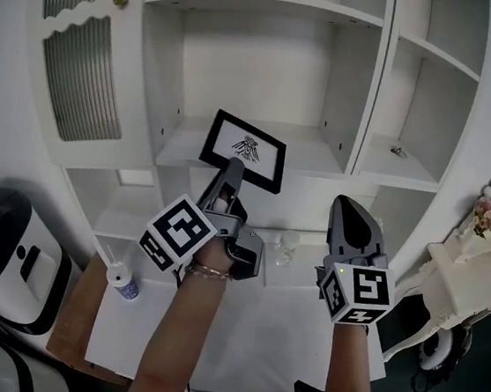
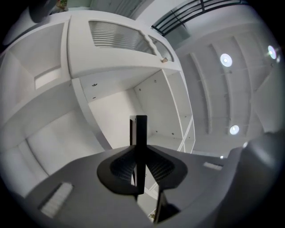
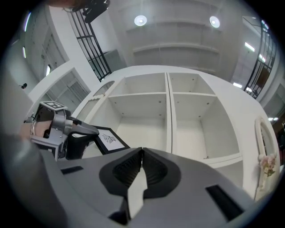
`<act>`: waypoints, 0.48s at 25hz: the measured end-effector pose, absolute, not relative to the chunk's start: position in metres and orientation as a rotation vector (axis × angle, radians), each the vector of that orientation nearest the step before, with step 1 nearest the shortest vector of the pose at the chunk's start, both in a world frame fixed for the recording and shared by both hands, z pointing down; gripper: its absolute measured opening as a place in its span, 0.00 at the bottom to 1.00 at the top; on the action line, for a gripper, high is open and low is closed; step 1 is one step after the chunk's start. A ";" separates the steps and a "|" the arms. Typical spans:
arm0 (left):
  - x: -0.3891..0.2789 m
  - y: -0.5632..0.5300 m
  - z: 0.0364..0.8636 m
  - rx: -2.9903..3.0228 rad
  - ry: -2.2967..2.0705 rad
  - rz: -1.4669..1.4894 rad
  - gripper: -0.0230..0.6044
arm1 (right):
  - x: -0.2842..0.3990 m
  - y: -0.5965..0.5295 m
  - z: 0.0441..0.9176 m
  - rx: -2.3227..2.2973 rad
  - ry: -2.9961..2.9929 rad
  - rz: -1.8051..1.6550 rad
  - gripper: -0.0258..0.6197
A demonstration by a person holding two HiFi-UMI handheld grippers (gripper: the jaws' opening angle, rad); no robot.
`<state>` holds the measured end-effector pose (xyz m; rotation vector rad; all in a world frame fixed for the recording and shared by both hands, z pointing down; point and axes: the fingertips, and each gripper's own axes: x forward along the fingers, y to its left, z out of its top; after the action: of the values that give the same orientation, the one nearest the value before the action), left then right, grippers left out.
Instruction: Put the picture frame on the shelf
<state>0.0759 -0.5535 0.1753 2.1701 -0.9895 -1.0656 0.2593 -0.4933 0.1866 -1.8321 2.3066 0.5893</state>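
Observation:
A black picture frame (image 1: 243,150) with a white print hangs tilted in front of the middle shelf (image 1: 316,159) of a white cabinet. My left gripper (image 1: 229,180) is shut on its lower edge. The left gripper view shows the frame (image 2: 140,129) edge-on, pinched between the pads of that gripper (image 2: 140,167). My right gripper (image 1: 351,221) hovers to the right, below the shelf, shut with nothing in it; its jaws (image 3: 140,156) meet. In the right gripper view the frame (image 3: 109,139) and the left gripper (image 3: 67,133) are at the left, before the open shelves.
A small bottle (image 1: 122,280) stands on the white table (image 1: 237,340) at the left. Small glass items (image 1: 286,245) sit at the table's back. A little object (image 1: 398,151) lies on the right shelf. A ribbed cabinet door (image 1: 80,64) hangs open at the left, and an ornate white dresser (image 1: 468,262) is at the right.

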 end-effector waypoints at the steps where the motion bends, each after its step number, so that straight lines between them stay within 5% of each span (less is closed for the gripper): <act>1: 0.075 -0.557 0.177 2.122 -0.981 -1.084 0.16 | 0.258 -0.496 0.186 -1.818 2.316 0.592 0.05; 12: 0.072 -0.586 0.203 1.704 -0.880 -1.220 0.16 | 0.256 -0.515 0.193 -1.705 2.376 0.552 0.05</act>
<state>0.0716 -0.5862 0.2027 1.7036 -0.8805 -1.2197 0.2557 -0.5152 0.1934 -1.7055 2.3760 0.5522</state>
